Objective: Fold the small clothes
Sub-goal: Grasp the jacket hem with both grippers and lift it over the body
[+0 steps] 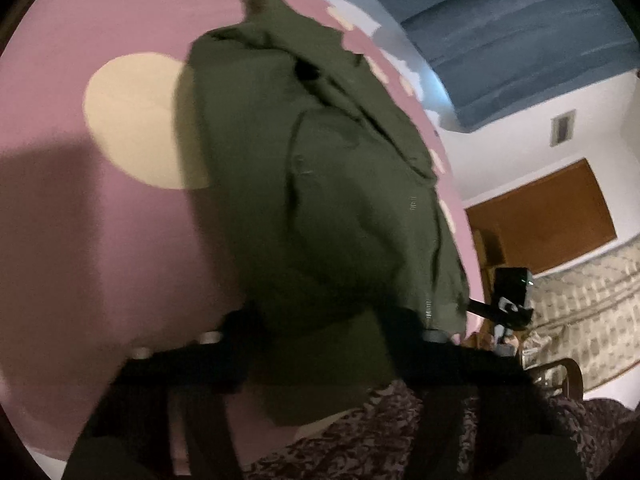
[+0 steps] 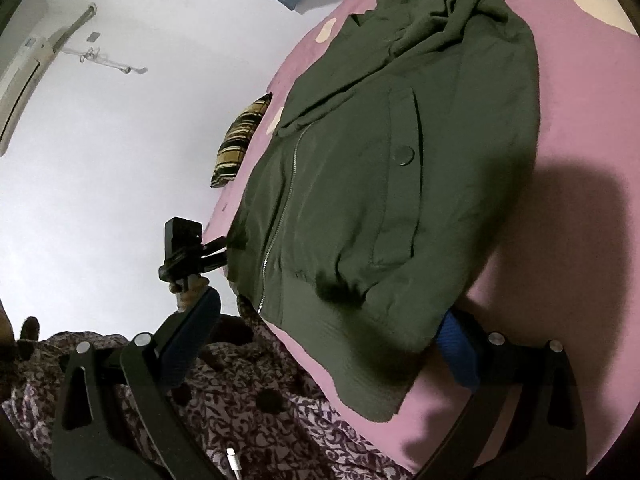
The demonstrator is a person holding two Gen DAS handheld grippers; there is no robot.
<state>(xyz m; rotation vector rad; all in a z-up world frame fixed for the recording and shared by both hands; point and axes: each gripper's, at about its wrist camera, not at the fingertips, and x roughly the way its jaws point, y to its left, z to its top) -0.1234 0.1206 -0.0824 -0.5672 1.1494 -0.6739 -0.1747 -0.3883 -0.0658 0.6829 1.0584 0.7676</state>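
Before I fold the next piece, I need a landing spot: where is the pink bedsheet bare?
Bare pink bedsheet lies beside the dark green zip-up jacket on its pocket side, shadowed, up to the cream spot. A narrow strip runs past the hem. The zipper side is crowded: the striped cushion and the left gripper at the hem.

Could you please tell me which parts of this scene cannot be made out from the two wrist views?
- Left wrist view: the left tool has its fingertips buried under the dark green zip-up jacket, and blur hides the grip.
- Right wrist view: the right tool has one blue pad partly covered by the jacket hem; the jacket's collar is cut off by the top edge.
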